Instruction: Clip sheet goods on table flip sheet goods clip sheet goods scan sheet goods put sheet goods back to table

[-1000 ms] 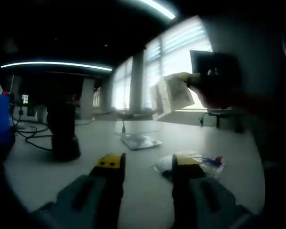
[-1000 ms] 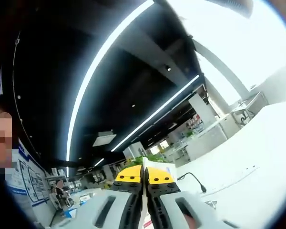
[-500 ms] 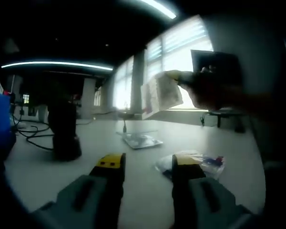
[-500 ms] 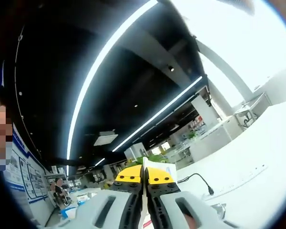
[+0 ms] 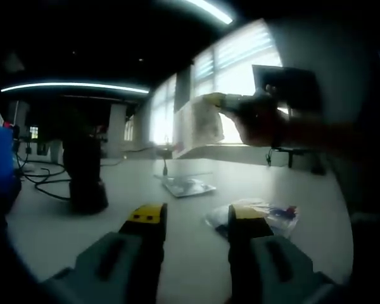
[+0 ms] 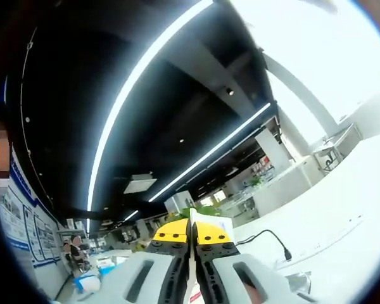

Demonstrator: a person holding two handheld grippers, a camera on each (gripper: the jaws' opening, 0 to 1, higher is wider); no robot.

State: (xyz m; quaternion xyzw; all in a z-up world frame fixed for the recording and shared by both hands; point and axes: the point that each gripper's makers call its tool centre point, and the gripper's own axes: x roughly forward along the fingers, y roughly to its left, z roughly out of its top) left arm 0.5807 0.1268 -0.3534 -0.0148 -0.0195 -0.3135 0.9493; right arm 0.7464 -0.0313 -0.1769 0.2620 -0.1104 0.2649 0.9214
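Since the earlier frame, the sheet goods (image 5: 195,120) have swung leftward, aloft in the right claw (image 6: 192,235), which is clenched on them. Left claw (image 5: 194,218) rests released over the surface (image 5: 196,253). Judged step: scanning; next, present the pack to the dark scanner (image 5: 85,171) far left.

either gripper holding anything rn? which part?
Right gripper is shut on the sheet goods, pinching one edge, sheet raised above the table. Left gripper is open, holding nothing.
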